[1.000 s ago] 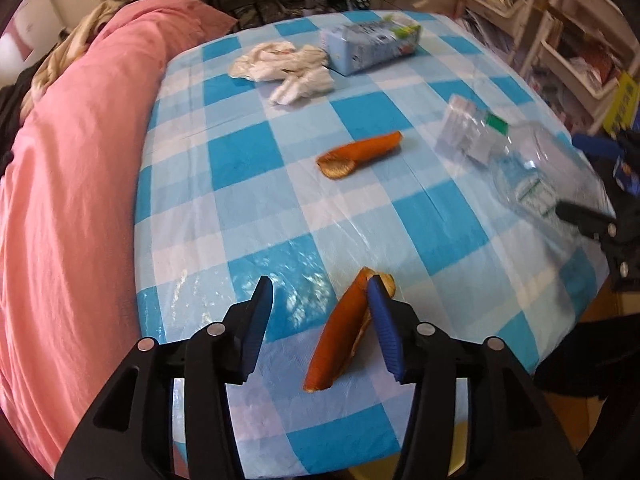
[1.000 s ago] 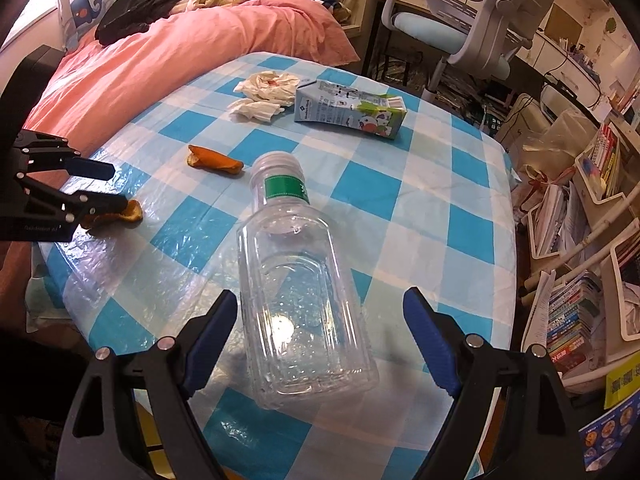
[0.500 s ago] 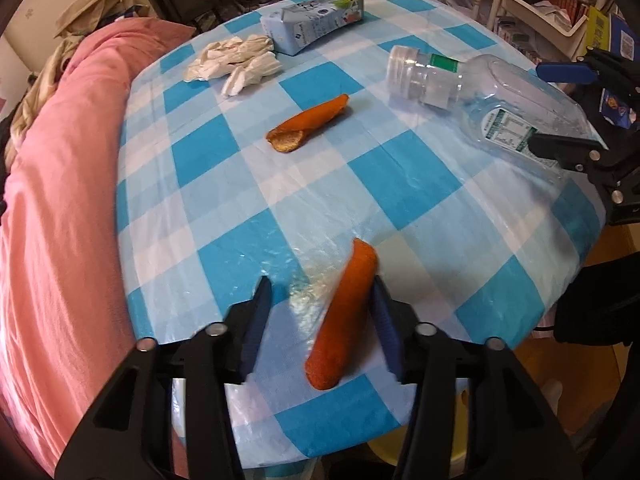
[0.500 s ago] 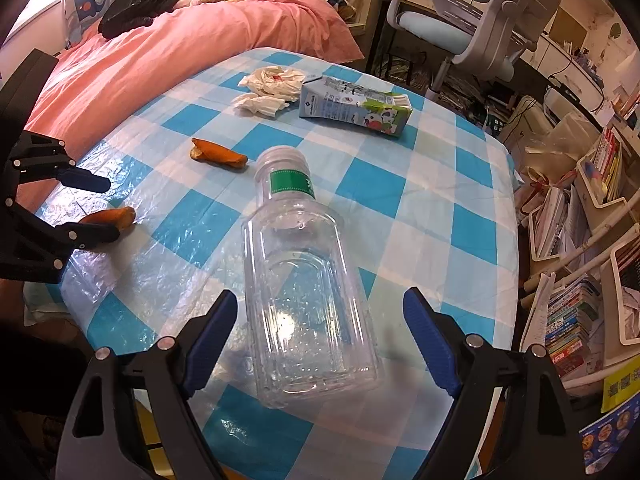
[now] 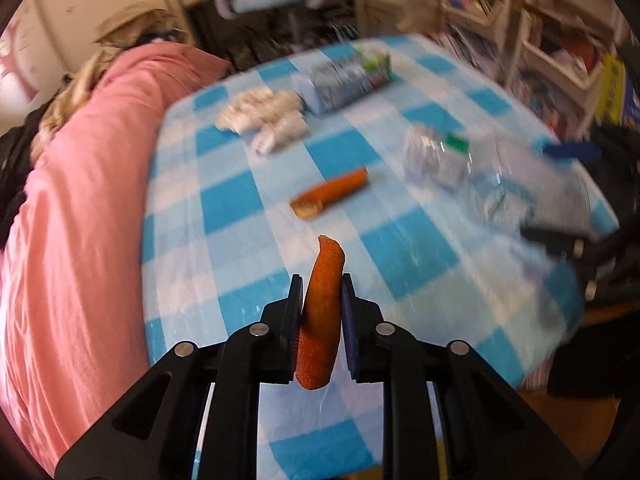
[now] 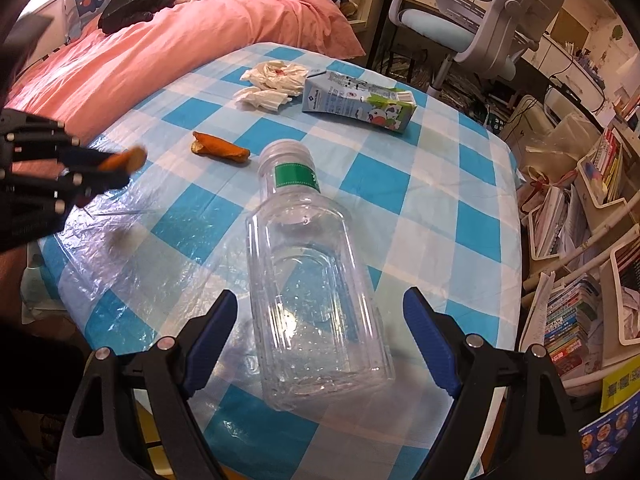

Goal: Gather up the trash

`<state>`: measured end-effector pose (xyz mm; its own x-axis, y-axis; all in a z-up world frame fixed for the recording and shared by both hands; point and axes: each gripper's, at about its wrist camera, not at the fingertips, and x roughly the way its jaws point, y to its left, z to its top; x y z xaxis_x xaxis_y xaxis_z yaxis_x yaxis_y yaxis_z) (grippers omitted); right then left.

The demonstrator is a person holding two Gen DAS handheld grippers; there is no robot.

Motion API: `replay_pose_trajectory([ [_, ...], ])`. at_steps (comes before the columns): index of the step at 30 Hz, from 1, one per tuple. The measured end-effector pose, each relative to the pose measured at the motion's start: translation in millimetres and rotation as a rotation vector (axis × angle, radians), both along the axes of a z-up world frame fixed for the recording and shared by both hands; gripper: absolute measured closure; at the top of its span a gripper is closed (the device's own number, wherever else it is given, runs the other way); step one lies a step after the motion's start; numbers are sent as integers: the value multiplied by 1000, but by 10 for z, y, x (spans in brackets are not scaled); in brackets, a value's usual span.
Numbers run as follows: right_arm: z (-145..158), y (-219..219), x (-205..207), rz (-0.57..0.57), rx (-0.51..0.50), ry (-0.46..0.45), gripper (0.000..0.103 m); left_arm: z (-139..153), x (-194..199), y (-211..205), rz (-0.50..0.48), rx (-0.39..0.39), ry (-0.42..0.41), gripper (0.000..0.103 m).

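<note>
My left gripper is shut on an orange peel strip and holds it lifted above the checked table; it also shows in the right wrist view. A second orange peel lies mid-table. My right gripper is open, its jaws on either side of a clear plastic bottle that lies on its side with a green neck label. A milk carton and crumpled tissues lie at the far side.
A pink bed borders the table on the left. An office chair stands beyond the table. Shelves with books are at the right. The table edge is close under both grippers.
My left gripper has closed on the near orange peel and lifted it off the table. The right gripper has stayed open around the bottle.
</note>
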<state>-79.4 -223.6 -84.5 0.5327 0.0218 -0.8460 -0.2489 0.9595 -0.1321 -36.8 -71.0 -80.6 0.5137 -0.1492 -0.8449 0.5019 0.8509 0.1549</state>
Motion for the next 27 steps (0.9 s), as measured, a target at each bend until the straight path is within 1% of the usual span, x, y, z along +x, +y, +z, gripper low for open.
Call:
replay_pose_trajectory([
  [3, 2, 17, 12, 2, 4, 1, 22, 79, 9, -6, 26, -38, -21, 86],
  [8, -2, 41, 24, 4, 5, -1, 22, 145, 22, 9, 47, -67, -43, 86],
  [17, -7, 55, 46, 3, 7, -9, 22, 156, 22, 17, 51, -70, -50, 86],
  [26, -25, 47, 83, 10, 13, 5, 33, 157, 45, 16, 55, -52, -60, 86],
  [27, -33, 46, 90, 12, 14, 10, 37, 157, 54, 20, 55, -51, -60, 86],
])
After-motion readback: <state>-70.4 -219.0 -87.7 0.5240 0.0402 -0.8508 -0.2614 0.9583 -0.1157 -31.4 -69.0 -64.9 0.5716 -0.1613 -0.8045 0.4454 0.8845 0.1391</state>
